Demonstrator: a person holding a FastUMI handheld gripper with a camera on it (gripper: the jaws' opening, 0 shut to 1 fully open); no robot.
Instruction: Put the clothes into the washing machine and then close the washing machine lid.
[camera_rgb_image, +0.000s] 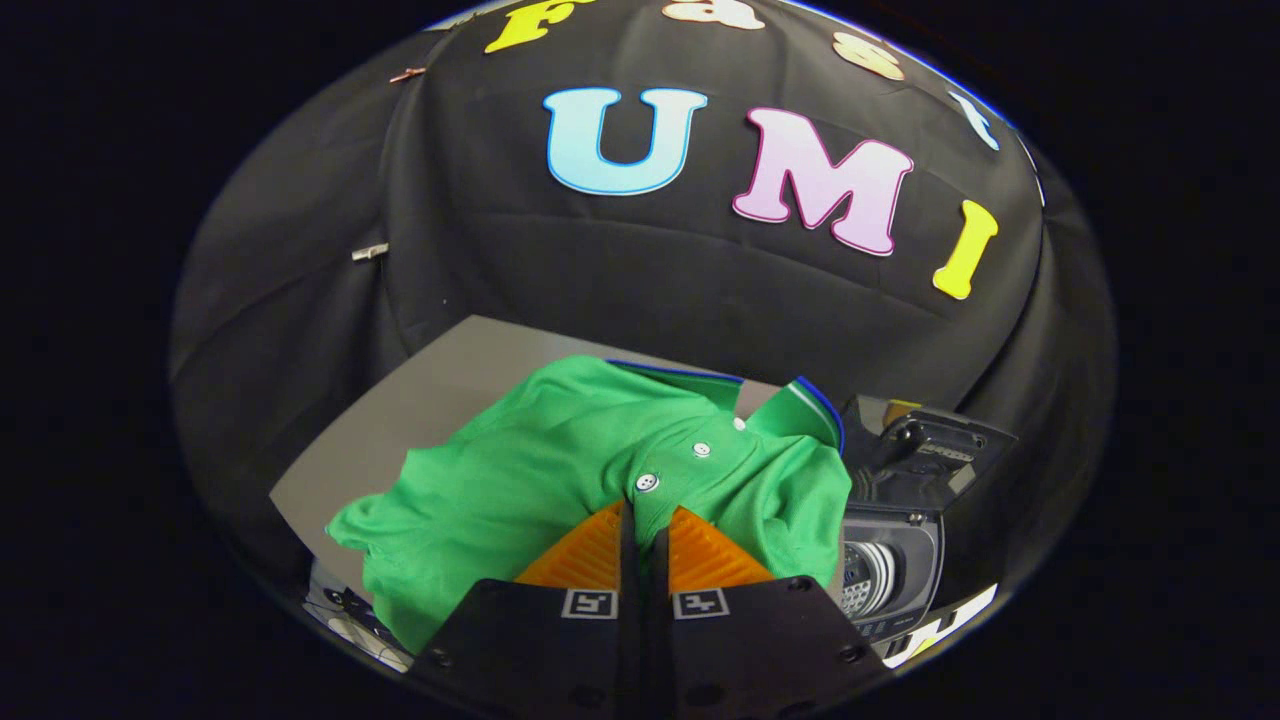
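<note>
A green polo shirt (560, 470) with white buttons and a blue-edged collar hangs bunched just ahead of my fingers. My gripper (645, 520) is shut on the shirt, pinching the fabric at the button placket between both fingers. The shirt is lifted above the grey table (400, 420). To the right of the shirt and lower down sits the small washing machine (900, 520), its lid (930, 440) raised and its drum opening partly showing beside the cloth.
The grey table stretches left and behind the shirt, ending at the black cloth wall. A control panel edge (350, 610) shows under the shirt's left sleeve.
</note>
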